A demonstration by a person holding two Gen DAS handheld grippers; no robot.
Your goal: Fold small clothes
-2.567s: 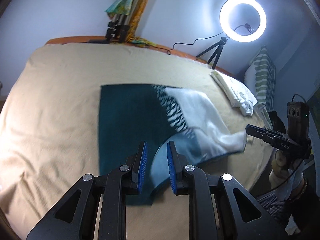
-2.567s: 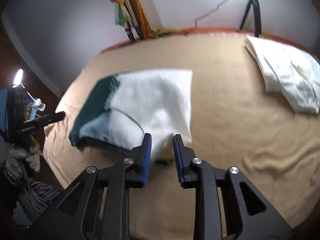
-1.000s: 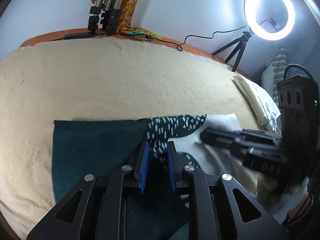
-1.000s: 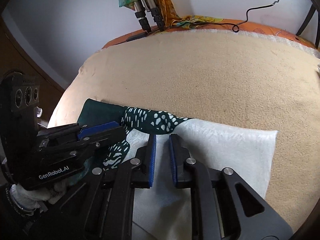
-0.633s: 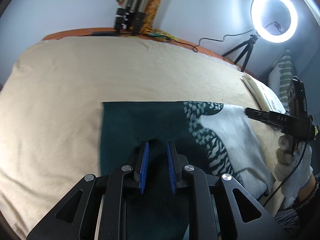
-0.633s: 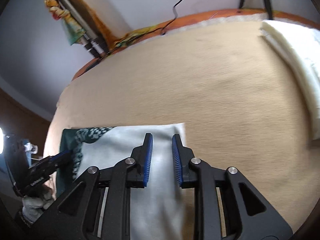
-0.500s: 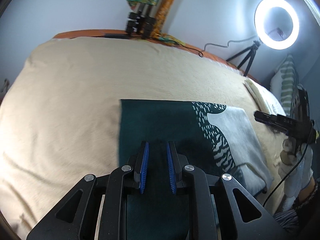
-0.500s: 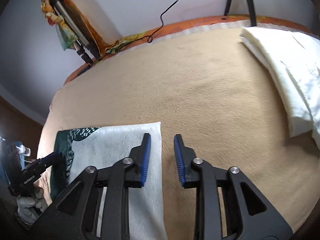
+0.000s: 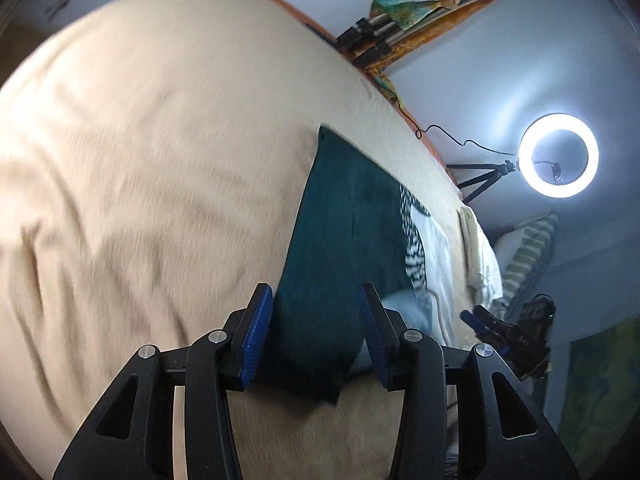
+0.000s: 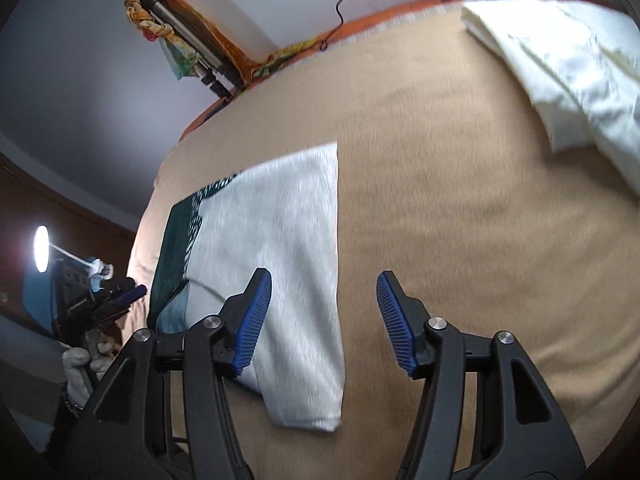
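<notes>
On the tan blanket (image 9: pixel 140 152) the folded cloth (image 10: pixel 280 240) lies seemingly flat, both grippers (image 9: pixel 316 332) (image 10: pixel 324 320) gaping empty.

Ring light (image 9: pixel 559 155), tan blanket (image 9: pixel 160 160), striped pillow (image 9: pixel 528 252)

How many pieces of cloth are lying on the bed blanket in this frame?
2 that I can see. A folded green-and-white cloth lies in front of both open hand-held grippers; a cream-white cloth sits near the far right edge of the blanket. It may be more than one layer; others could be hidden.
</notes>
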